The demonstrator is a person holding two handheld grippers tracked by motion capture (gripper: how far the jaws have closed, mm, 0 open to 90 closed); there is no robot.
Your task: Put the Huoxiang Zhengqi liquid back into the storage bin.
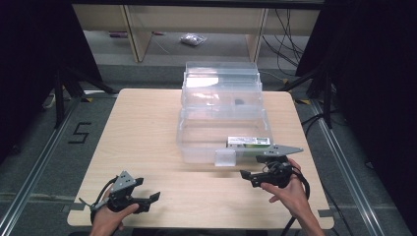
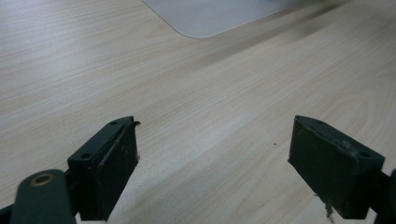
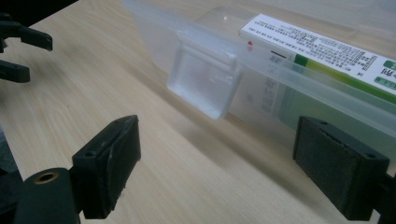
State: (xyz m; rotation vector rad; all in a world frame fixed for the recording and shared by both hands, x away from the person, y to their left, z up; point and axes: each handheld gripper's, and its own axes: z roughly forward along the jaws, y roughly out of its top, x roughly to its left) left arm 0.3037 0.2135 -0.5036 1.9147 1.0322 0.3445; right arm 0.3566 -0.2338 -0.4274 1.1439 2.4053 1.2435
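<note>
With the clear plastic lidded box [image 1: 221, 132] open mid-surface, a white-and-green carton [image 1: 248, 142] inside, we judged our right gripper [image 1: 260, 172], fingers apart beside its front latch [image 3: 205, 84], might shove it; left gripper [image 1: 140, 194], fingers apart, idled.

clear bin [image 1: 196, 140], green-white carton [image 1: 248, 142], black jaws

A box [image 1: 248, 142] lies in the open bin [image 1: 196, 137] on the worktop [image 1: 142, 128], with one hand-held gripper [image 1: 147, 201] near left and the other hand-held gripper [image 1: 253, 169] near right.
</note>
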